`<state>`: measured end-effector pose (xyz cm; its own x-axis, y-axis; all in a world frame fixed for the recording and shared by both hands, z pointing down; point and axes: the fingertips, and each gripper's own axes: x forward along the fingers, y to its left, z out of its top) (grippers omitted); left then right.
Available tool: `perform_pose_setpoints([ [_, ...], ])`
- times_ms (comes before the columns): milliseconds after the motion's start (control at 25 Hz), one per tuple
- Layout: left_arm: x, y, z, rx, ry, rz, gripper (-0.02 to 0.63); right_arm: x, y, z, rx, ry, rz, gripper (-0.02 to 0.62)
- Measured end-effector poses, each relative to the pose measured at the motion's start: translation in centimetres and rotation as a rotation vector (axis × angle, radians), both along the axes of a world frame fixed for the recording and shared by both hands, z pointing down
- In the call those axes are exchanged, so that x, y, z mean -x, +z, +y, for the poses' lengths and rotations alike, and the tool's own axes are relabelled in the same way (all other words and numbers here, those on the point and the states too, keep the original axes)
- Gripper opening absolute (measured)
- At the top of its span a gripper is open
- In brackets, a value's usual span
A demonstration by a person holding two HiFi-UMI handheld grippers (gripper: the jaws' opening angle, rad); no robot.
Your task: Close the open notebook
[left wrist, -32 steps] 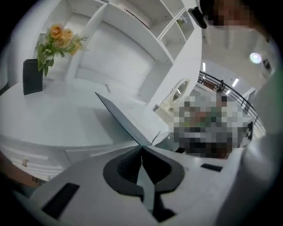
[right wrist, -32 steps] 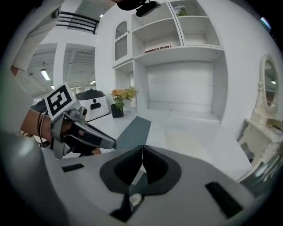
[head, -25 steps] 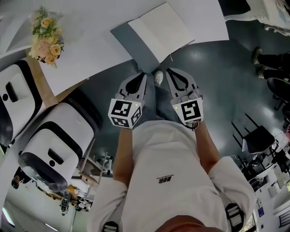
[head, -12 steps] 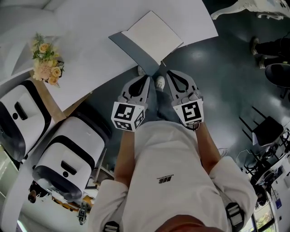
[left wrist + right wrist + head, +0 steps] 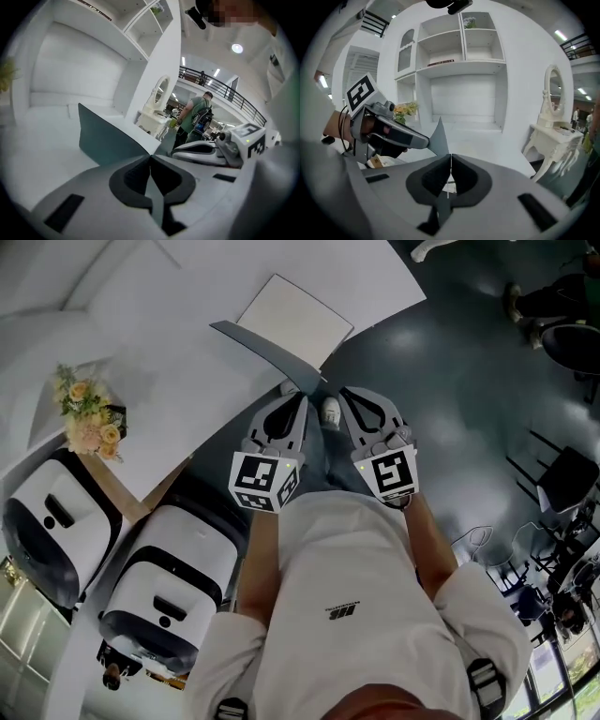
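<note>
Stands at white tabletop (image 5: 187, 381) edge, dark floor (image 5: 450, 381) open at 3 o'clock; clamps raised cover (image 5: 258, 341) of grey notebook (image 5: 292, 320) with left gripper (image 5: 300, 397), right gripper (image 5: 340, 392) clenched.

A flower bouquet (image 5: 86, 420) sits at the white table's (image 5: 178, 343) left edge; two white machines (image 5: 161, 596) stand just beside it.

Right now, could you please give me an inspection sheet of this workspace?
Surface: white table, notebook near its front edge.
Job's things: notebook open, white page up; grey cover raised and tilted.
Clutter: flower bouquet at the table's left.
Grippers: left gripper shut on the grey cover's corner; right gripper shut, nothing seen between its jaws.
Cables: nothing seen.
Surroundings: white shelves; white rounded units on the floor; a person in green far off.
</note>
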<state>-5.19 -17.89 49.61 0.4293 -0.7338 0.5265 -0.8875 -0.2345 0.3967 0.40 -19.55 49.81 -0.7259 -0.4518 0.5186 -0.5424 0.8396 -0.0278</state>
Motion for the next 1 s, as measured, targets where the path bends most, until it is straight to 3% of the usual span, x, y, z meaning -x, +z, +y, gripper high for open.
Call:
perform_pose_setpoints([
  [1000,-4.0,2.1,-7.9,0.006,0.23,-0.005,0.0,-2.2,1.1,-5.3,0.027,0.189,0.008,-0.005],
])
